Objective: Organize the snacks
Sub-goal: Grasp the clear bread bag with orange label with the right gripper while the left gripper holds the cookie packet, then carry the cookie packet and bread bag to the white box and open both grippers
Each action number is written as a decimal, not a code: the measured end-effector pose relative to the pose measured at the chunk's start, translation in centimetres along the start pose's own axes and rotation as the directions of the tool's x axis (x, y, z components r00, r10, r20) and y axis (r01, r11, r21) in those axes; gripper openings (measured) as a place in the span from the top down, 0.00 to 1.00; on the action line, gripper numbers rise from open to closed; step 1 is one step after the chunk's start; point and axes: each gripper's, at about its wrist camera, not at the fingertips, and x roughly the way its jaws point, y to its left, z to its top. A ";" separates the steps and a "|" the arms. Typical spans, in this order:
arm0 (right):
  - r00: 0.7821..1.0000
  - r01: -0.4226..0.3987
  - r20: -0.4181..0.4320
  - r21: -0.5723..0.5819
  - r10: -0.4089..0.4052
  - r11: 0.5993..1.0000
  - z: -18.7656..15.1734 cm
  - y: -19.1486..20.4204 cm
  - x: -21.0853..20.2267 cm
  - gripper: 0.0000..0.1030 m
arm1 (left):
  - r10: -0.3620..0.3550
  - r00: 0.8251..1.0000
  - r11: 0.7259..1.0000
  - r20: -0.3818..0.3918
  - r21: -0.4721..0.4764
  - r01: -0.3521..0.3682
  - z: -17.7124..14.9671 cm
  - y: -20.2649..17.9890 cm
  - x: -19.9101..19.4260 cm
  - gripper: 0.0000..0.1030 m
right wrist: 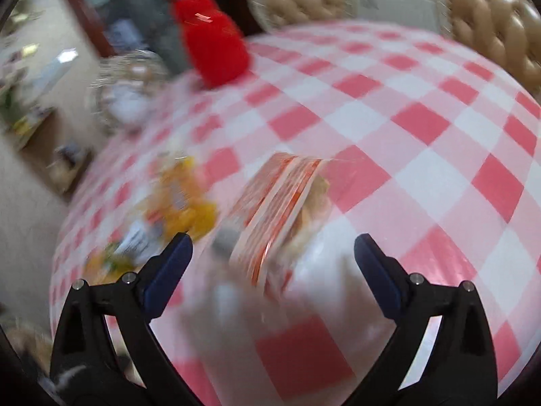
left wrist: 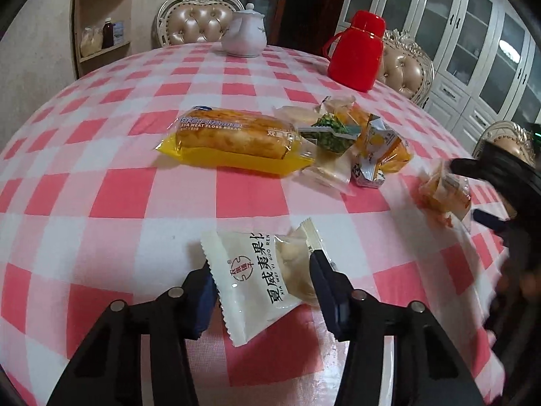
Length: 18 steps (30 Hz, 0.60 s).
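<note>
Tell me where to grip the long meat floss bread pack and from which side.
Grip the meat floss bread pack across its narrow width near the middle, coming from above. It lies flat and lengthwise on the tablecloth, and its right end touches the snack pile.

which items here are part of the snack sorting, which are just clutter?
Task items:
white macadamia snack packet, between the left gripper jaws
meat floss bread
pile of small wrapped snacks
orange-striped packet, ahead of the open right gripper

Just lying about:
white teapot
red flask
</note>
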 end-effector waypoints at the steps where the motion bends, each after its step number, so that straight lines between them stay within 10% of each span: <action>1: 0.999 0.034 -0.035 0.022 -0.033 0.999 0.6 0.4 1.3 0.06 | -0.017 1.000 1.000 0.002 -0.008 0.017 0.0 0.3 0.0 0.49; 8: 0.954 0.295 0.003 -0.191 -0.300 0.936 0.2 4.0 5.4 0.16 | -0.037 0.999 0.999 -0.002 0.007 0.037 0.2 0.3 0.0 0.49; 10: 0.964 0.264 0.047 -0.242 -0.261 0.934 -0.8 3.8 4.1 0.49 | -0.037 0.999 0.999 -0.005 0.017 0.037 0.2 0.3 0.1 0.48; 18: 0.999 -0.029 0.003 -0.364 0.033 0.931 -7.4 1.7 -2.6 0.50 | -0.001 1.000 0.996 -0.027 0.088 0.004 0.1 -1.1 0.5 0.24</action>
